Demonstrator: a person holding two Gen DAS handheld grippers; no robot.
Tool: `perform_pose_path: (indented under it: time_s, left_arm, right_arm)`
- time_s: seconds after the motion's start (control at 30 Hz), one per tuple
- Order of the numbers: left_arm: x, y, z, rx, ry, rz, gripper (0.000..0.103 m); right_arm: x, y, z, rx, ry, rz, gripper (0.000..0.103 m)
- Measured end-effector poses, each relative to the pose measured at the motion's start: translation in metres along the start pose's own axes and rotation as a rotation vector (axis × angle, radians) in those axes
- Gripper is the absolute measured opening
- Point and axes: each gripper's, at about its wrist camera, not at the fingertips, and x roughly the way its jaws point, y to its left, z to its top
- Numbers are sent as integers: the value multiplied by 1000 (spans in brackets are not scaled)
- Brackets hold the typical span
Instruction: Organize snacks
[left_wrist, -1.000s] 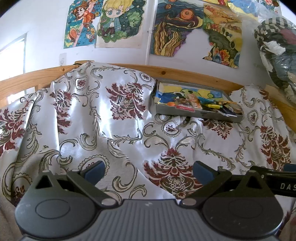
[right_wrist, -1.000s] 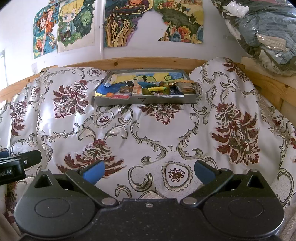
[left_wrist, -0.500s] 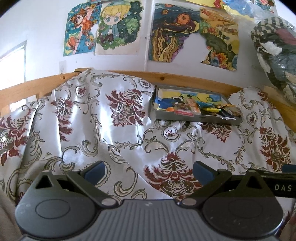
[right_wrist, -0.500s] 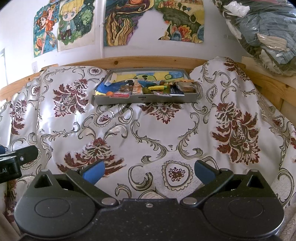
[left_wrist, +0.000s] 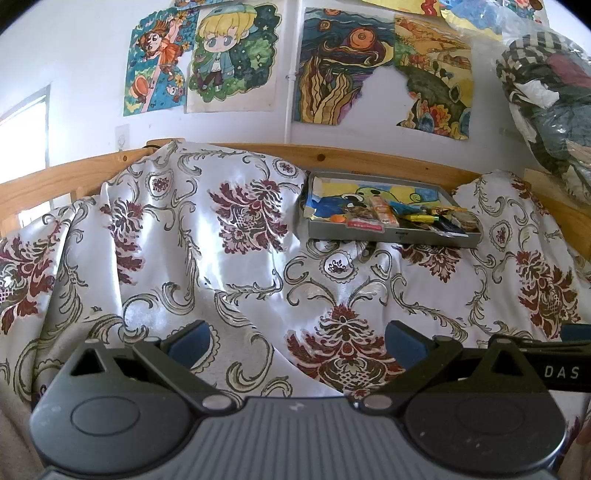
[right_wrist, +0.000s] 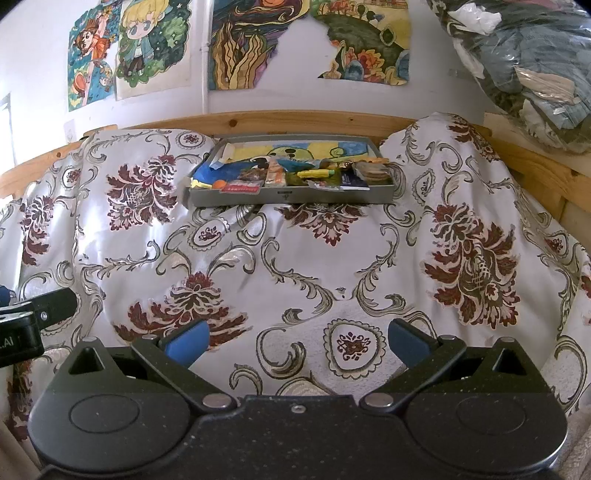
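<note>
- The left tongs (left_wrist: 297, 341) are released, their blue-padded fingers spread wide with nothing between them, hovering above the white floral bedspread (left_wrist: 236, 266).
- The right tongs (right_wrist: 297, 341) are likewise released and empty, over the same bedspread (right_wrist: 295, 258); a black part of the other tool shows at the left edge of the right wrist view, and in the left wrist view a black bar lettered "DAS" sits at the right edge.
- Well ahead of both tongs, at the far edge of the bed just before the wooden bed rail (right_wrist: 258, 120), lies a shallow grey tray (right_wrist: 291, 195), also seen from the left wrist (left_wrist: 391, 236).
- The snacks (right_wrist: 291, 175) lie heaped along the near side of the tray: a red-and-white wrapper (right_wrist: 240, 189) at the front lip, an orange round piece (right_wrist: 220, 183), a yellow stick-shaped packet (right_wrist: 314, 172) and round brown biscuits (right_wrist: 373, 171) toward the right end.
- A coloured drawing (right_wrist: 295, 147) lines the tray floor behind them.
- On the wall above hang cartoon posters (left_wrist: 207, 59), and a clear bag of clothes (right_wrist: 524, 66) bulges at upper right.
</note>
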Motion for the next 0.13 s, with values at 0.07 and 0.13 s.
perform_pose_path:
  time_s: [0.07, 0.13]
  left_arm:
    - [0, 0, 0, 2, -2, 0, 103]
    - [0, 1, 0, 3, 1, 4, 103]
  right_arm:
    - [0, 0, 1, 0, 0, 0, 102]
    - [0, 0, 0, 0, 0, 0, 102]
